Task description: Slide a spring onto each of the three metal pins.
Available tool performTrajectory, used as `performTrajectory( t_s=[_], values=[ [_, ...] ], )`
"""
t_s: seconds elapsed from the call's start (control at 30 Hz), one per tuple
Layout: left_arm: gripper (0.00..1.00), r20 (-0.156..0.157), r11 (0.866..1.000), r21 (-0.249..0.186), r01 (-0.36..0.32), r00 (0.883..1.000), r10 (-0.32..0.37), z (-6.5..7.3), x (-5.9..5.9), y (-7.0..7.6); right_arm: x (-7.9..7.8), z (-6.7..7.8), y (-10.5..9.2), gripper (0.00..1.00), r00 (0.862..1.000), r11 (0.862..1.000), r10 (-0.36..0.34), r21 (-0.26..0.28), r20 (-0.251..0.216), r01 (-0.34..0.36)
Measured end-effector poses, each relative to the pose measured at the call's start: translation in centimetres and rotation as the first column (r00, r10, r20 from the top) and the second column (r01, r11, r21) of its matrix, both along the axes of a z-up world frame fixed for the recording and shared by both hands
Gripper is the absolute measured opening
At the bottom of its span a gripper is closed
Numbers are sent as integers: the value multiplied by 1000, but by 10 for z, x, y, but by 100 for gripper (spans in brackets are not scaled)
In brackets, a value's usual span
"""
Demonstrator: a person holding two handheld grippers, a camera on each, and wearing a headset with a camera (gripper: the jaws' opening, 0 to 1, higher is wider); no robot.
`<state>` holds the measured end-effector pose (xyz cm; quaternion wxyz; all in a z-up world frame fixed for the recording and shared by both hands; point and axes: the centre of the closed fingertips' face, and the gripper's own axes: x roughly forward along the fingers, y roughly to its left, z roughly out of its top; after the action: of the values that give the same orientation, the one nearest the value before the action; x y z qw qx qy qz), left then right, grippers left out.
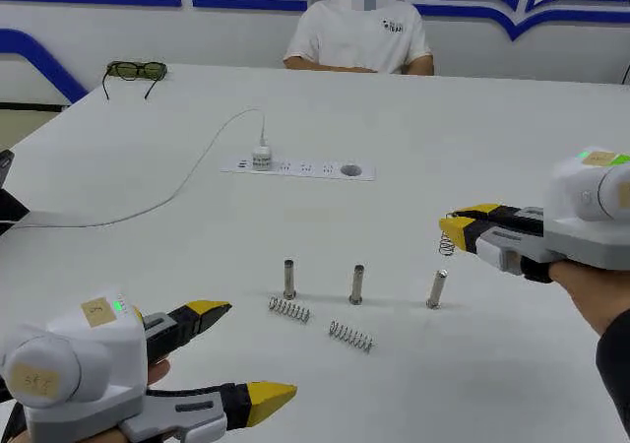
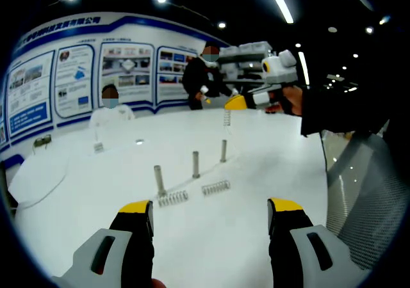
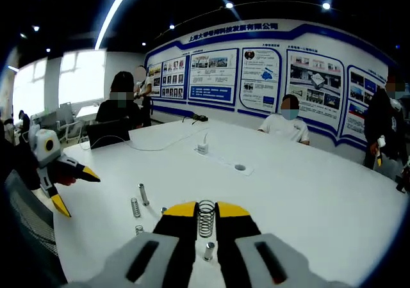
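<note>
Three upright metal pins stand in a row on the white table: left pin (image 1: 288, 279), middle pin (image 1: 356, 284), right pin (image 1: 436, 288). Two springs lie flat in front of them, one (image 1: 289, 309) by the left pin, one (image 1: 350, 336) below the middle pin. My right gripper (image 1: 458, 231) is shut on a third spring (image 1: 446, 244), which hangs upright just above the right pin; the spring (image 3: 205, 217) sits between its jaws over the pin (image 3: 209, 251). My left gripper (image 1: 246, 352) is open and empty, near the front left, facing the pins (image 2: 196, 164).
A white power strip (image 1: 298, 168) with a plug (image 1: 262, 155) and a cable lies behind the pins. Dark glasses (image 1: 136, 70) rest at the far left. A person (image 1: 359, 34) sits at the table's far side.
</note>
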<state>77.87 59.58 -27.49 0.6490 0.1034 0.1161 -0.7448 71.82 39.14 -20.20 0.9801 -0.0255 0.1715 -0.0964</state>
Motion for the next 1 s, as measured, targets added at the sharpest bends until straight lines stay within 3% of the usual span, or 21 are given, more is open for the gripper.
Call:
performTrajectory(
  t_s=[0.2, 0.5, 1.0],
  values=[
    [74, -2, 1000, 2, -1, 1000, 1, -1, 0, 0, 1, 4, -4, 12, 999, 1000, -17, 5, 35, 17],
    [74, -8, 1000, 2, -2, 1000, 2, -2, 0, 0, 0, 0, -10, 12, 998, 999, -34, -2, 51, 34],
    [74, -13, 1000, 9, -8, 1000, 8, -8, 1, 1, 3, -27, -14, 12, 999, 999, -38, -6, 29, 38]
  ],
)
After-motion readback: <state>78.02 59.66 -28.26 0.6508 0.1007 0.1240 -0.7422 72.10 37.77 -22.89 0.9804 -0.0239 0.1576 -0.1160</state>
